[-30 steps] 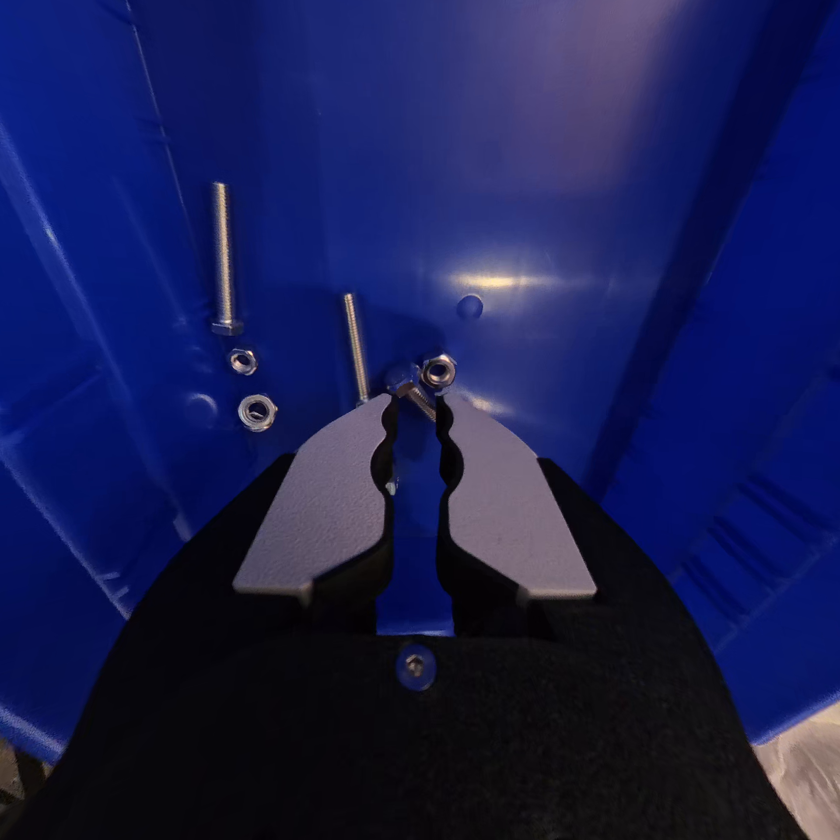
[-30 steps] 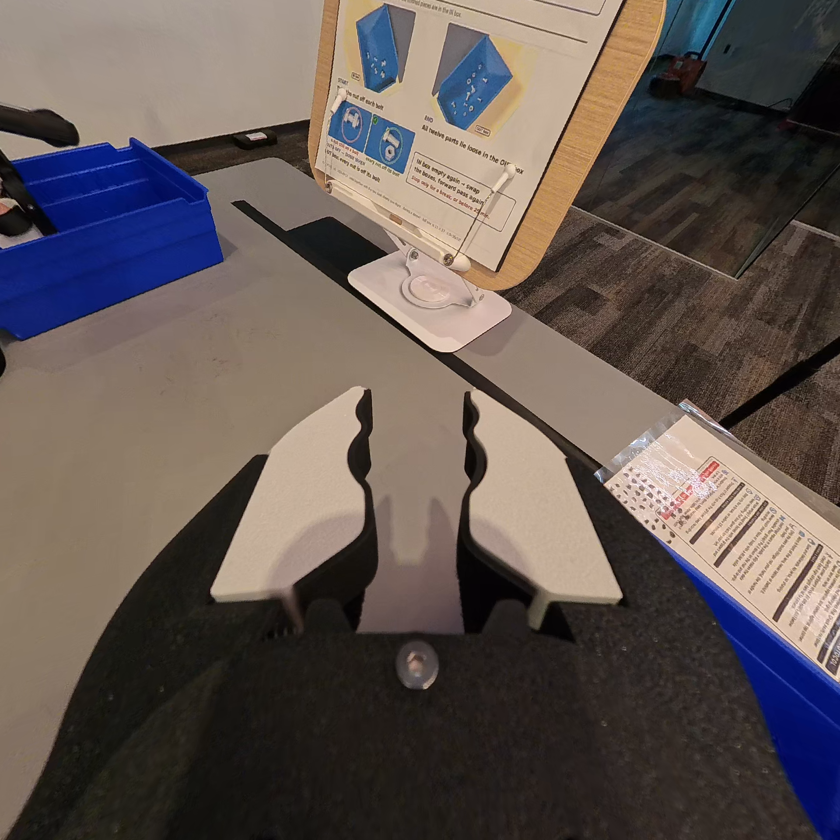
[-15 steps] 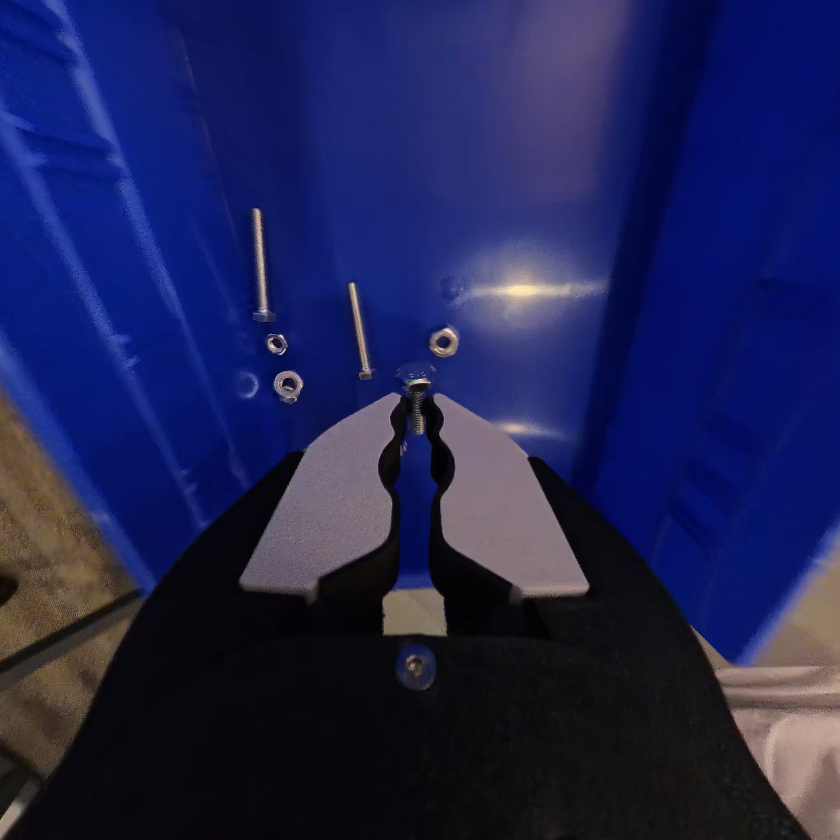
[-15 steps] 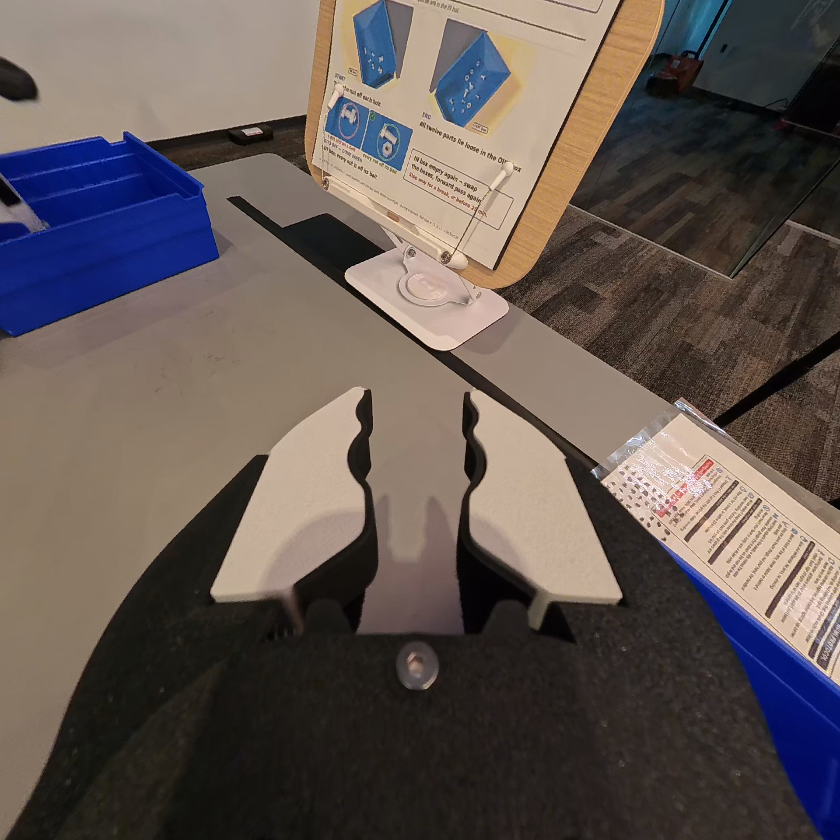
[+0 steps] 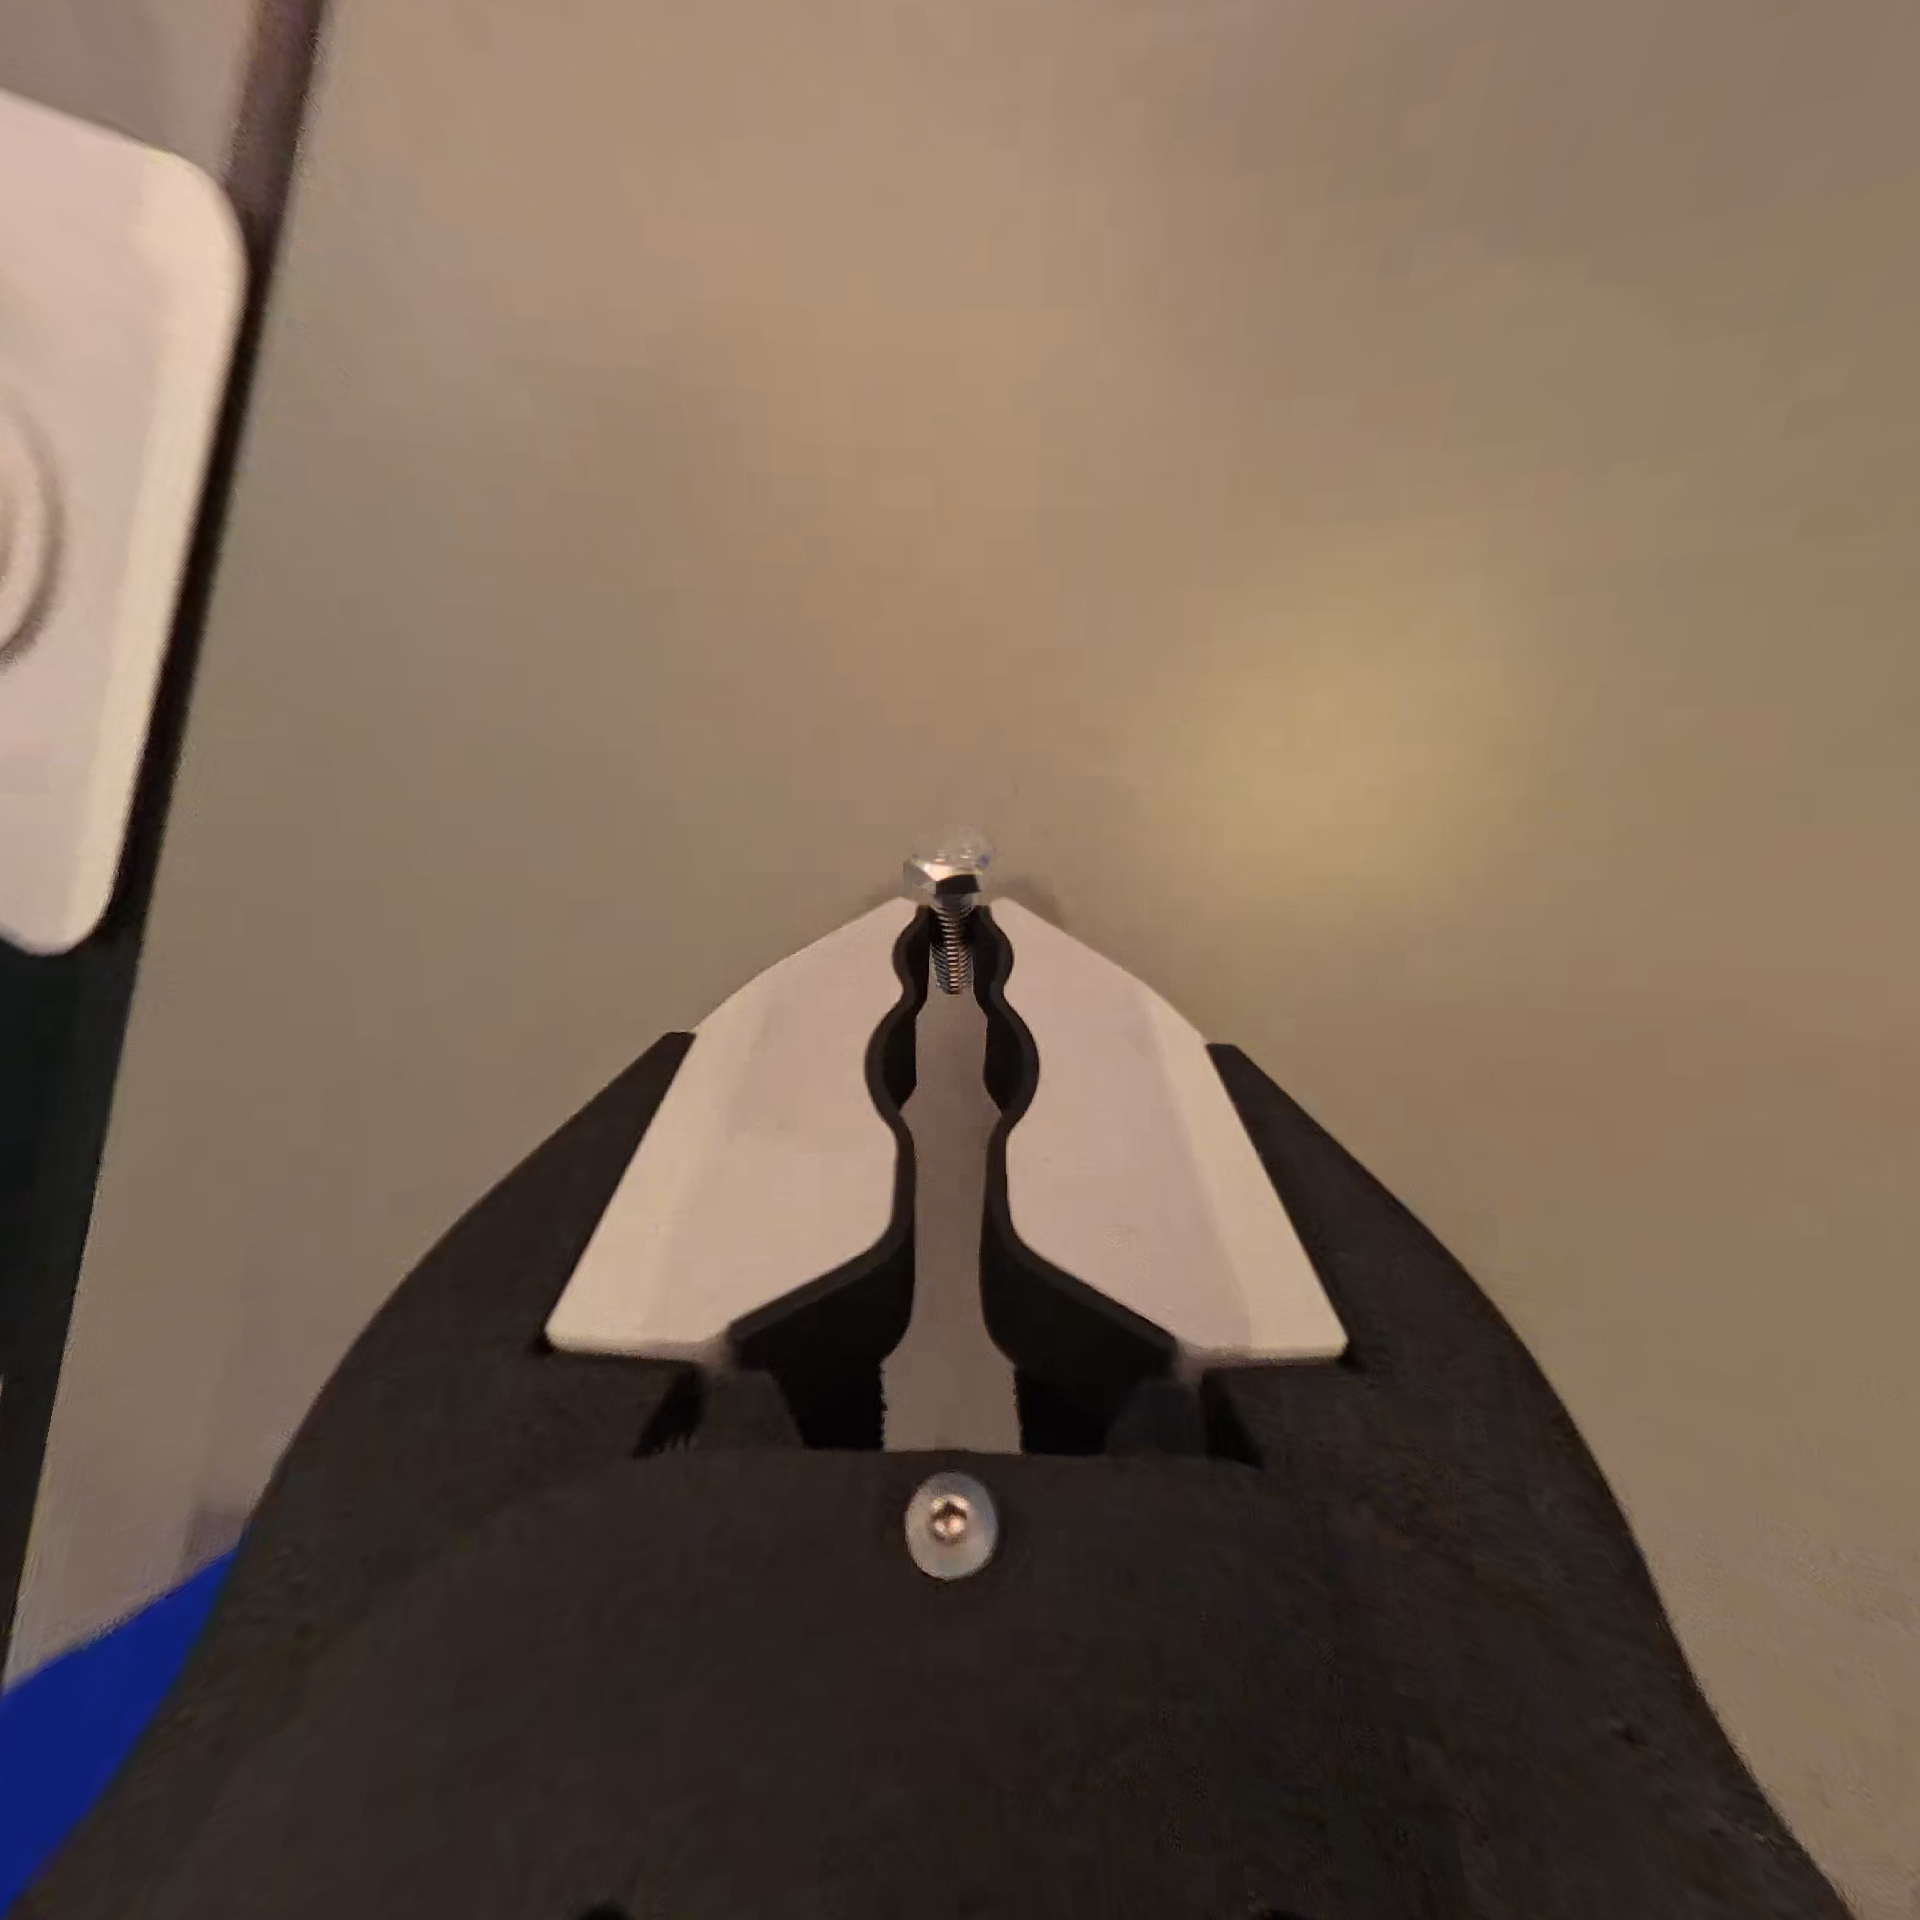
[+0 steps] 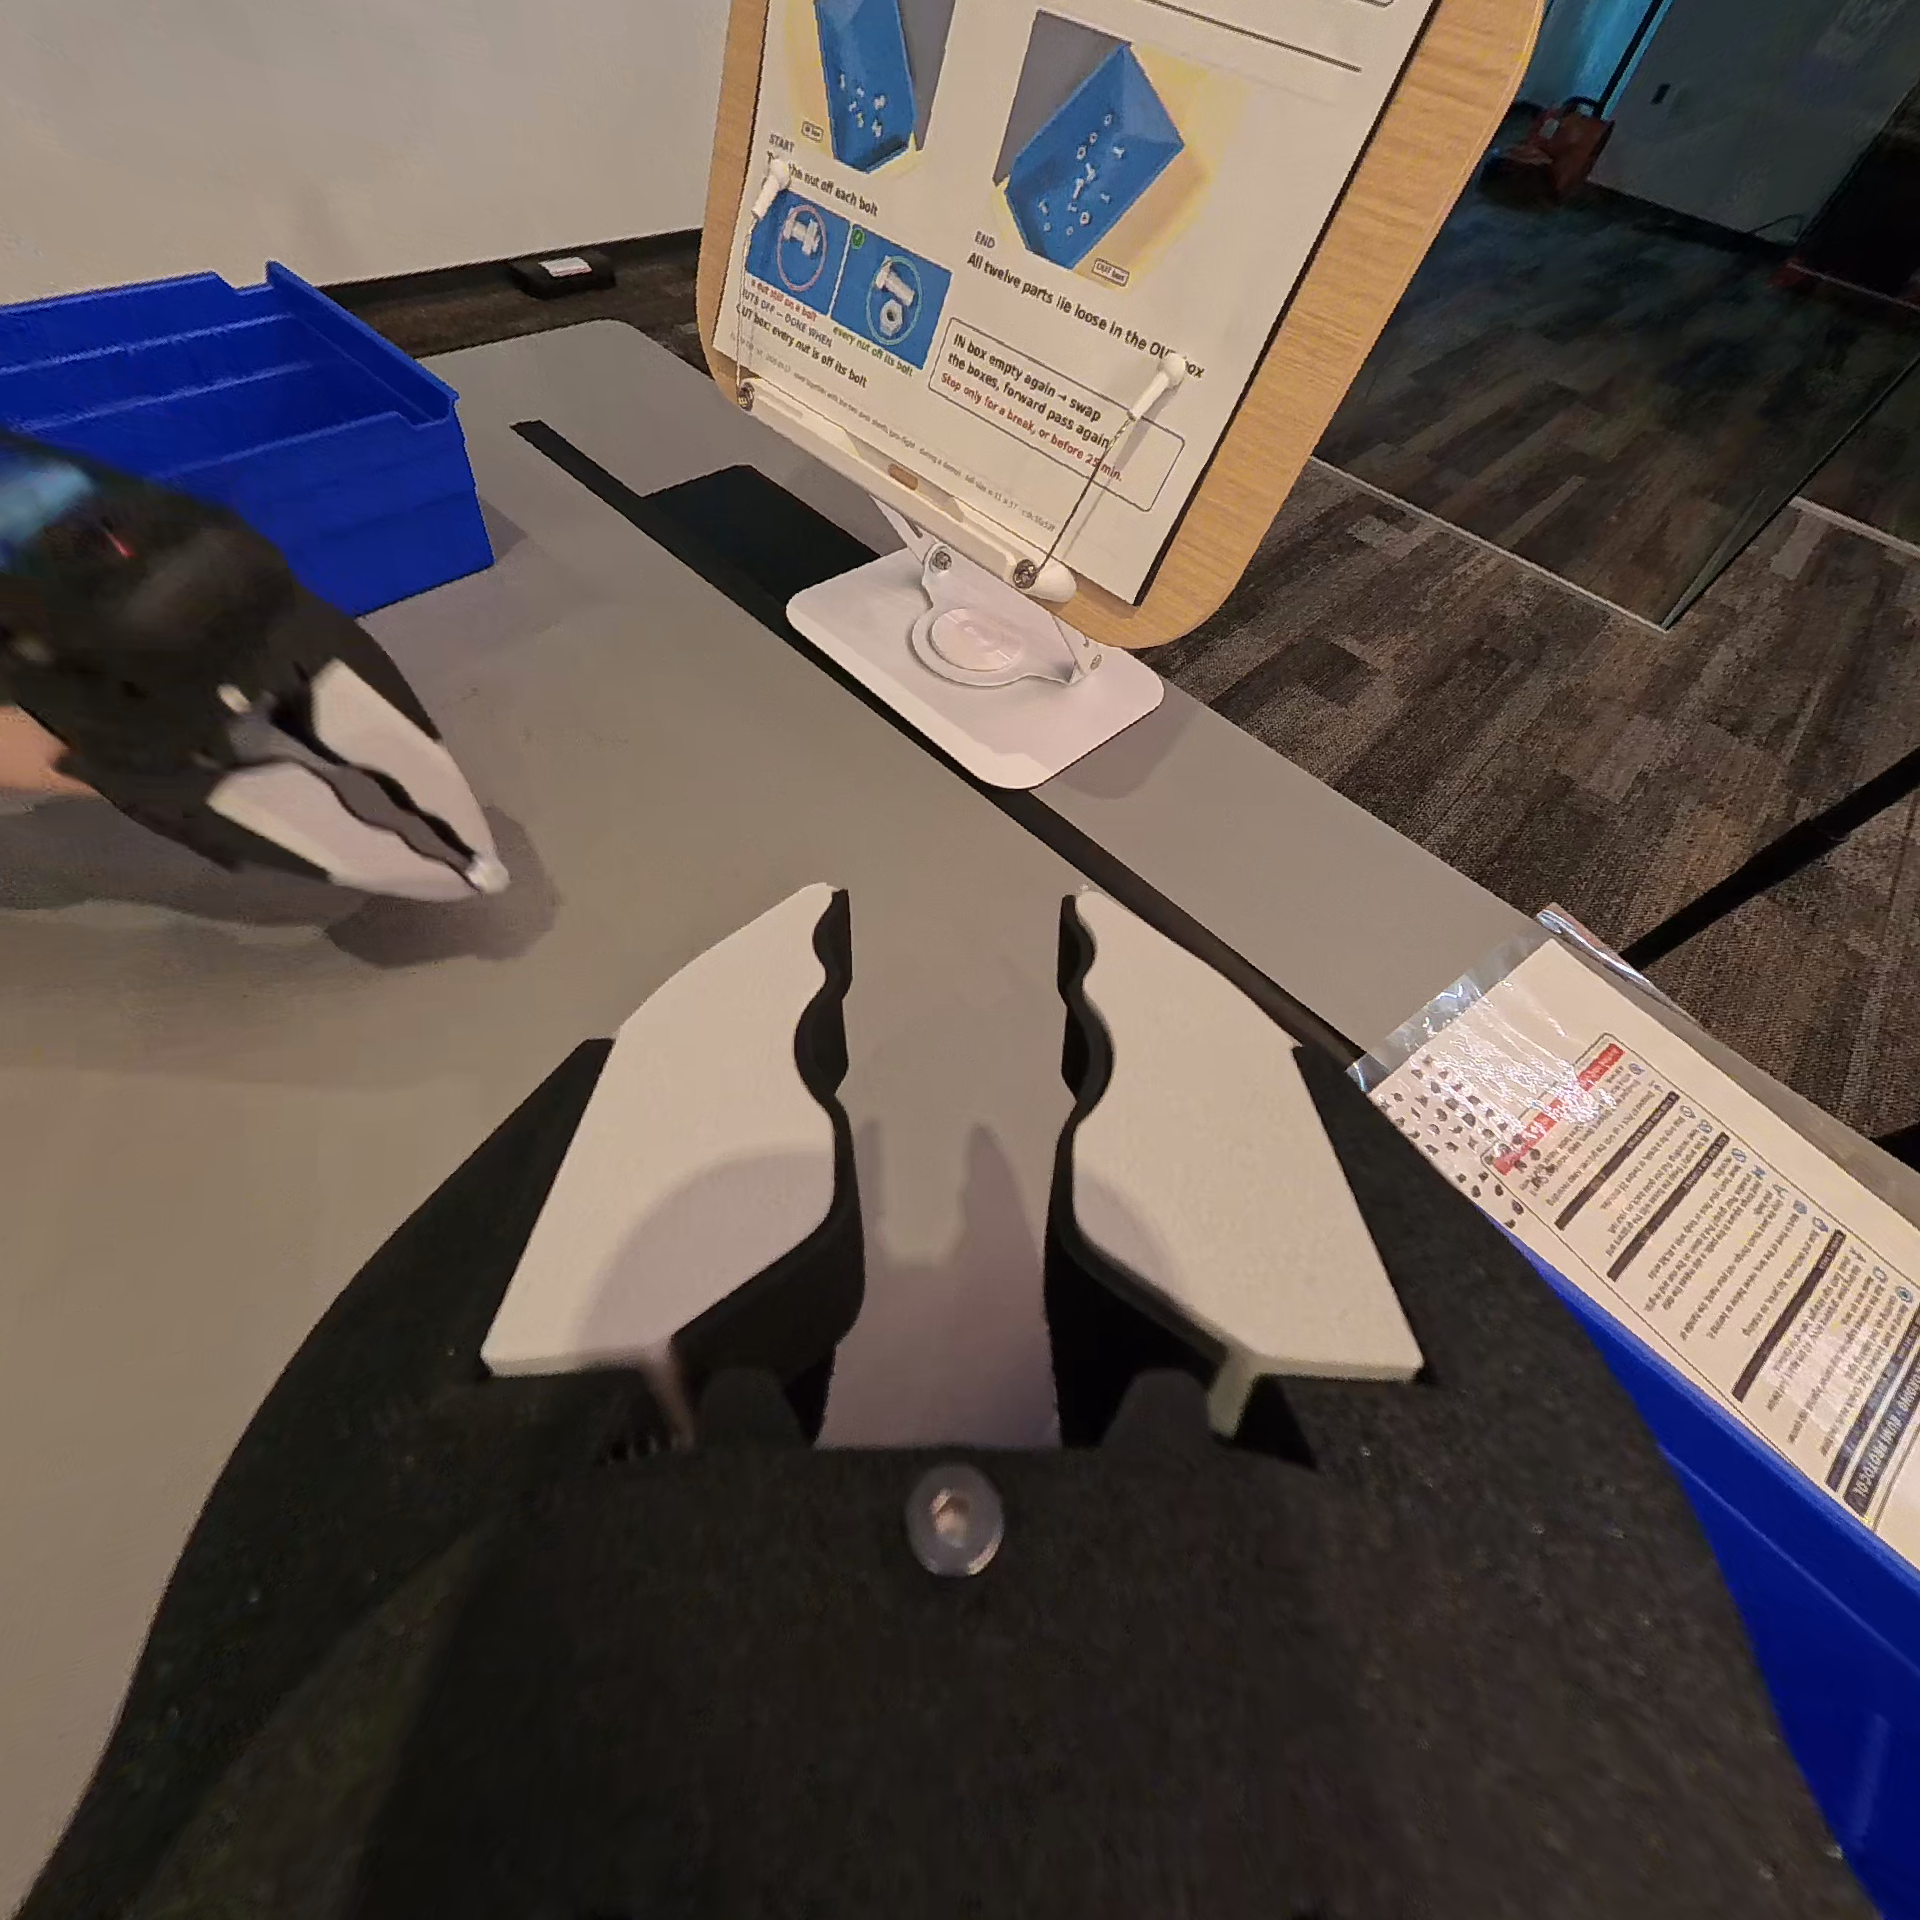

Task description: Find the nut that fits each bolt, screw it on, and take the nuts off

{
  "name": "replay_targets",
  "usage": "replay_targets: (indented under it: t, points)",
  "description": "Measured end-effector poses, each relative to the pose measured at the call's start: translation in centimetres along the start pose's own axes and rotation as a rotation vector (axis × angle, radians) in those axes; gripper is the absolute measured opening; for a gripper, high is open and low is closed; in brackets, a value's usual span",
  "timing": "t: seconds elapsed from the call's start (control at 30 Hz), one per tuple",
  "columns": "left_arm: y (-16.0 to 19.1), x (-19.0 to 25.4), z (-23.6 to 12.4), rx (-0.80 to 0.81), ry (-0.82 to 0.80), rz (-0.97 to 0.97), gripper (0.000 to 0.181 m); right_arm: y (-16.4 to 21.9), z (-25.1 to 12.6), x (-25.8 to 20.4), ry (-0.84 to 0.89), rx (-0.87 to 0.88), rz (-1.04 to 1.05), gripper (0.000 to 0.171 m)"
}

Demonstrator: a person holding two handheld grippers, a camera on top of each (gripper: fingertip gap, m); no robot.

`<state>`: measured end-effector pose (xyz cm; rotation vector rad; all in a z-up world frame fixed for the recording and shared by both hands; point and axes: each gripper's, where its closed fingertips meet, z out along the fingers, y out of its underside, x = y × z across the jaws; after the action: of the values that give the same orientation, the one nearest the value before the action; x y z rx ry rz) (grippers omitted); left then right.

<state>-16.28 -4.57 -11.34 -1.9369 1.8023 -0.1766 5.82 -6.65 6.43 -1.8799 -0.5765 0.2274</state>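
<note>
My left gripper [image 5: 948,920] is shut on a short silver bolt [image 5: 945,883]. It grips the threaded shank, and the hex head sticks out past the tips, close over the grey table [image 5: 1039,468]. The right wrist view shows this gripper [image 6: 473,868] at the left, tips angled down near the table, with the bolt [image 6: 488,876] as a small bright spot. My right gripper [image 6: 951,914] is open and empty above the table [image 6: 727,831]. No nut shows in either view.
A blue bin [image 6: 260,416] stands at the far left of the table. An instruction board on a white stand [image 6: 977,665] is at the back; its base [image 5: 94,520] shows in the left wrist view. Another blue bin with a bagged sheet [image 6: 1714,1299] lies at the right.
My left gripper closed on the short bolt inside the blue bin, lifted it out and carried it over the grey table. My right gripper stayed open and nearly still.
</note>
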Motion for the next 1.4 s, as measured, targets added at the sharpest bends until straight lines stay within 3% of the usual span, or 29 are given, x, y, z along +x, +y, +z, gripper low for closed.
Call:
replay_targets:
  t: [0.27,0.43,0.67,0.8,0.9,1.03,1.13,1.23,1.4]
  points:
    - [-0.9,3.5,2.6,-0.016,0.162,0.097,0.007,0.4,0.7,-0.4,-0.019,-0.026,-0.007,0.038]
    - [0.2,4.3,3.8,-0.120,0.161,0.144,0.007,1.0,1.2,-0.2,-0.008,-0.059,-0.014,0.038]
    - [-0.7,3.3,3.6,-0.050,0.091,0.163,0.008,1.2,1.4,-0.3,-0.005,-0.073,-0.025,0.038]
    - [-1.9,1.6,1.1,0.076,0.053,0.084,0.013,1.5,1.5,-0.2,-0.009,-0.085,-0.024,0.038]
    - [-1.6,-2.3,-4.5,0.179,-0.052,0.009,0.016,1.8,1.7,-0.1,-0.016,-0.093,-0.019,0.038]
    - [3.0,-7.9,-15.3,0.299,-0.160,-0.207,0.025,2.0,1.8,0.0,-0.022,-0.094,-0.013,0.038]
    - [12.3,-10.2,-19.3,0.191,-0.207,-0.432,0.025,1.9,1.7,0.1,-0.026,-0.089,-0.002,0.038]
    - [23.2,-11.7,-19.1,-0.075,-0.245,-0.708,0.020,2.0,1.7,0.1,-0.026,-0.089,-0.001,0.038]
    - [28.8,-9.8,-14.6,-0.143,0.100,-1.112,0.016,2.0,1.4,0.2,-0.021,-0.088,-0.001,0.038]
